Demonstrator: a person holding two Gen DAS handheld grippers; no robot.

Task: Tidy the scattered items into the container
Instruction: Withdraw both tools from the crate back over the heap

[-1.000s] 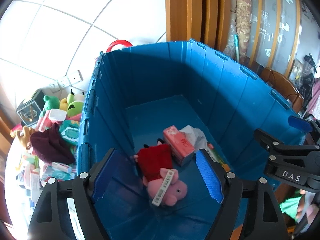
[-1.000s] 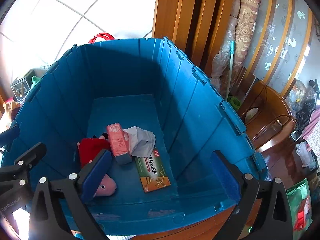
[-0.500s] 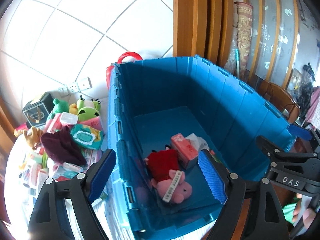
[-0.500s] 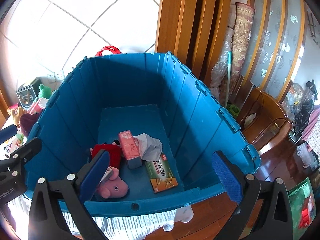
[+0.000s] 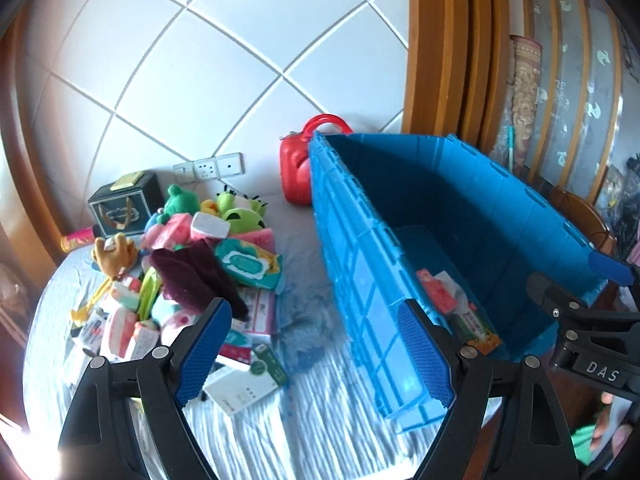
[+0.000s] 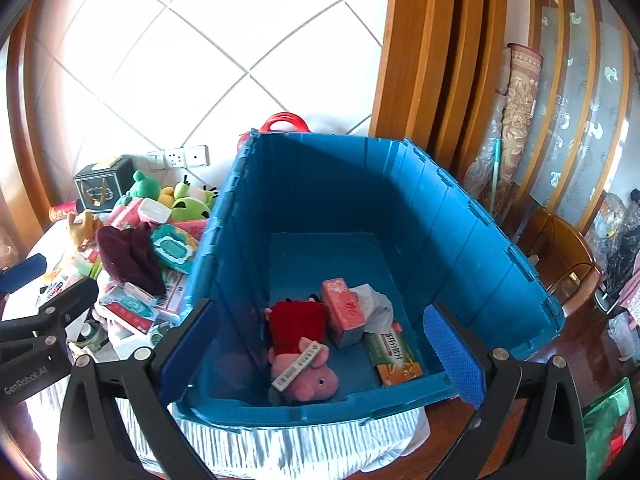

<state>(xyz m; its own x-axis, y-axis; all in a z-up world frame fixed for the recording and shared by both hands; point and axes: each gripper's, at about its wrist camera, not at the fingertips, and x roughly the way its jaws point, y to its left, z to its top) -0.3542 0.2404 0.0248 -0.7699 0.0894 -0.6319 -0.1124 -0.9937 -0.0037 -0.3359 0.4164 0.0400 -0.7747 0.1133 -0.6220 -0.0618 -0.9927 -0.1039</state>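
While both claws, left claw (image 5: 316, 354) and right claw (image 6: 320, 354), gape empty, one blue bin (image 6: 460, 216) holds four items.

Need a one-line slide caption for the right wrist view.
Open right tongs above the blue crate holding a pink pig plush, tissue pack and green box.

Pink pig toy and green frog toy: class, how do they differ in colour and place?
The pink pig toy lies inside the blue crate; the green frog toy sits outside in the pile. The pig wears red; the frog is all green. Both are soft toys.
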